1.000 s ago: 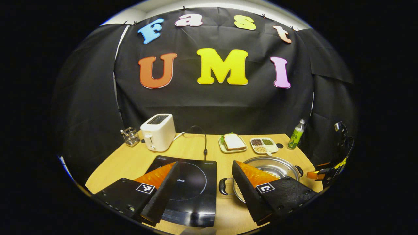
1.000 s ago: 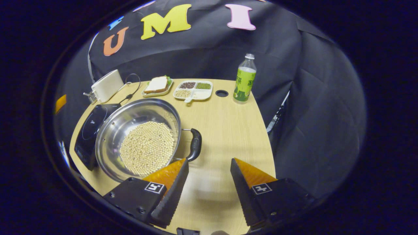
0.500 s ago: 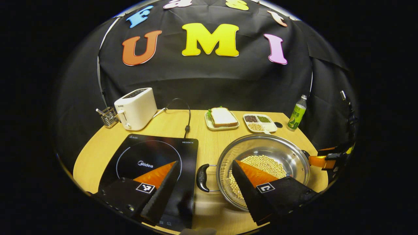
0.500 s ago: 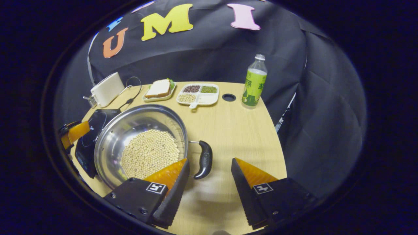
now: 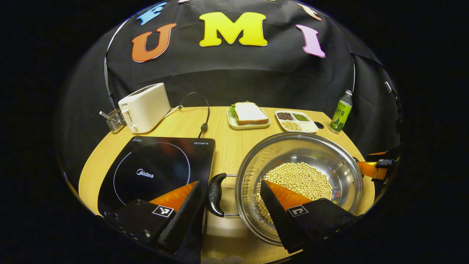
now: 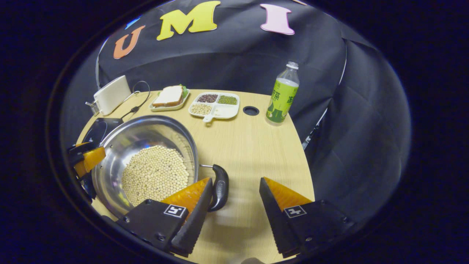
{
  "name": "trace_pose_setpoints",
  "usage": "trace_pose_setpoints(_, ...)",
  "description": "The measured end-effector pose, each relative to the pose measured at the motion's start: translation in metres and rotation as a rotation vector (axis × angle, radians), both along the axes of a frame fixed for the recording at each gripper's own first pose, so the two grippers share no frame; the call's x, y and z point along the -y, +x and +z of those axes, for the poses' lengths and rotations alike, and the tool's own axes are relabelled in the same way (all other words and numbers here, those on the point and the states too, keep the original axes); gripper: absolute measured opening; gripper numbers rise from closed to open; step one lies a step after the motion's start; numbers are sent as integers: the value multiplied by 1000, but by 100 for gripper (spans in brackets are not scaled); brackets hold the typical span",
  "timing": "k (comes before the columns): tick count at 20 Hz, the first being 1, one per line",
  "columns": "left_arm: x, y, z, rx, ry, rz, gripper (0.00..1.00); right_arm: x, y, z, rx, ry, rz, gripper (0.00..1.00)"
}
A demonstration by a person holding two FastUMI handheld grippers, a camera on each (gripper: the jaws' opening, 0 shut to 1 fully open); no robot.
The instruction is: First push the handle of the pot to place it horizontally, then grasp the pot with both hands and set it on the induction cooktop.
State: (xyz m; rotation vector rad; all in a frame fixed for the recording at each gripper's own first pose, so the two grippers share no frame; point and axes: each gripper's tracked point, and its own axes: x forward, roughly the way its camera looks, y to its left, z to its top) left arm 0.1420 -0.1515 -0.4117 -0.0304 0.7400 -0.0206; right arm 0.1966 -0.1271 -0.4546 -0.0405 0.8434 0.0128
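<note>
The pot is a wide, shallow steel pan sitting on the wooden surface just beside the induction cooktop, on the side away from the toaster, with a bed of pale beans covering its bottom; I judge it stiff and fairly heavy with that load, its polished wall slippery, and the loose beans ready to slide if it tips, so it wants lifting level and from both sides at once. The sensible holds are the two dark loop handles: one faces the cooktop, the other is on the opposite side of the pot. The left claw is wide open and holds nothing, one finger over the cooktop's edge and the other over the pot's rim, with the near handle between them. The right claw is likewise wide open and empty, one finger close by the far handle, the other over bare surface beyond the pot. The cooktop carries a brand mark in its ring and small writing at its far corners, which I leave unread; behind the pot, the green bottle has a printed label
</note>
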Motion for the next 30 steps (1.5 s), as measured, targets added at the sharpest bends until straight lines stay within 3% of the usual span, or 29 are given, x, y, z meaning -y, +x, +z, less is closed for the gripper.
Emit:
trace_pose_setpoints(13, 3, 2, -16, -24, 27, 2, 98, -5, 2, 6, 11, 39, 4, 82)
trace_pose_setpoints(22, 1, 0, -15, -30, 20, 1, 98, -31, 5, 20, 38, 153, 22, 82)
trace_pose_setpoints(25, 0, 1, -15, -31, 20, 1, 97, -37, 7, 5, 12, 126, 28, 94)
trace_pose_setpoints(30, 1, -1, -17, -33, 28, 1, 98, -47, 4, -17, -57, 121, 35, 93)
